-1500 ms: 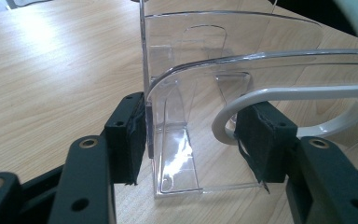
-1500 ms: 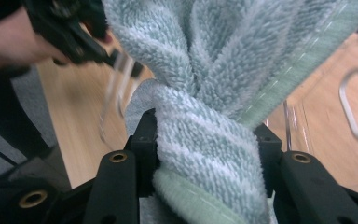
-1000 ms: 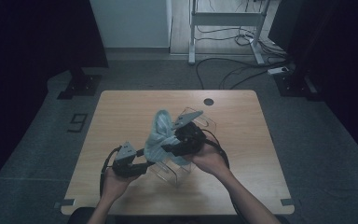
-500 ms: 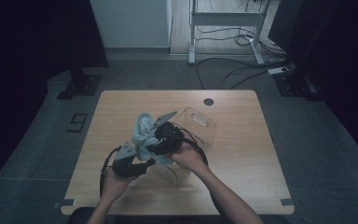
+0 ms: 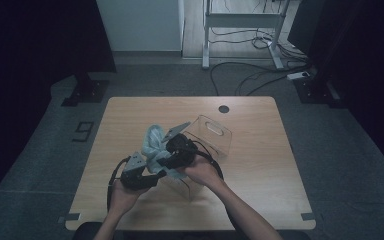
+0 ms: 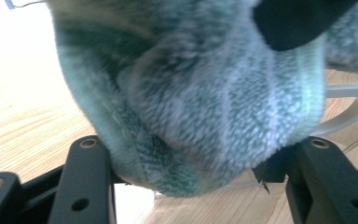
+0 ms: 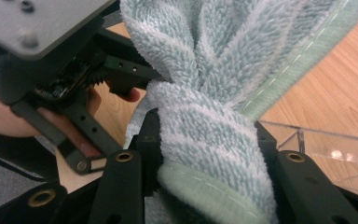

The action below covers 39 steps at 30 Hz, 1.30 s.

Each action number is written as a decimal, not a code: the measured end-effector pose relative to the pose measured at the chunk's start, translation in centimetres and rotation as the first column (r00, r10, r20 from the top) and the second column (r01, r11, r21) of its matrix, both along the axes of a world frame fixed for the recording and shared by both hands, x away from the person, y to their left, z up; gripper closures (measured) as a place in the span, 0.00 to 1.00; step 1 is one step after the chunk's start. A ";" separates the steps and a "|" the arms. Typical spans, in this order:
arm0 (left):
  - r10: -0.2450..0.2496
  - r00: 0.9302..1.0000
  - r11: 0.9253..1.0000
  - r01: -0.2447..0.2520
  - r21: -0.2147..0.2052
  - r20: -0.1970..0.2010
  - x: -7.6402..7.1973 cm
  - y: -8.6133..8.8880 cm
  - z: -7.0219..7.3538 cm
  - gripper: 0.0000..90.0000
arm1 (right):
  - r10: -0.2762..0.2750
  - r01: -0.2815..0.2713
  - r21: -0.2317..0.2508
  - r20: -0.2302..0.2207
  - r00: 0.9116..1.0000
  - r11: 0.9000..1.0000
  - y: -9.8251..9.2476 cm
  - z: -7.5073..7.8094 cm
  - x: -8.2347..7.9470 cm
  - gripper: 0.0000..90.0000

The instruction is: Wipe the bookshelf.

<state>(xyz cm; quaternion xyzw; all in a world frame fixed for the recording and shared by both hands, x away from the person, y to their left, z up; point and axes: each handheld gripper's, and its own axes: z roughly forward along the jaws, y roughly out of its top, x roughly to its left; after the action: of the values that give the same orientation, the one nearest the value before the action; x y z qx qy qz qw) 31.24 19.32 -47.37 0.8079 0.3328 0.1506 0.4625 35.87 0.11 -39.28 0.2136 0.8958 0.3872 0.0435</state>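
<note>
so far the pale green towel is bunched up between the two grippers above the near-middle of the wooden table, just left of the clear plastic bin, which lies tipped on its side. judging from that, the work looks about midway: the towel is gathered and held, but not yet inside the bin, so the placing is left to do.

the left gripper sits nearer the table's near edge, the person's left hand under it; in the left gripper view its jaws press a thick fold of towel from both sides. the right gripper lies just beyond and right of it, held by the right hand with the forearm coming in from the near right. its jaws have just been closing, and in the right gripper view they pinch a twisted rope of towel, with the left gripper close at the upper left.
</note>
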 end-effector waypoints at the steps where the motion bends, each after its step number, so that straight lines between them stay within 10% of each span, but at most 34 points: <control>1: 0.001 1.000 1.000 -0.001 0.001 -0.001 0.0 0.0 0.0 0.50 | -0.001 0.001 0.002 -0.001 1.000 1.000 -0.1 0.0 -0.1 0.66; 39: 0.018 1.000 1.000 -0.018 -0.002 -0.004 -0.1 -0.2 0.0 0.50 | -0.018 0.017 0.059 0.007 1.000 0.998 -9.0 -2.7 -5.6 0.65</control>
<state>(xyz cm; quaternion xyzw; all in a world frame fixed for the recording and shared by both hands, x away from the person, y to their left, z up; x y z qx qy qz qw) 31.15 19.14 -47.32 0.8046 0.3414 0.1527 0.4612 30.24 -8.92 -41.94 0.2211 0.8819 0.4141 0.0441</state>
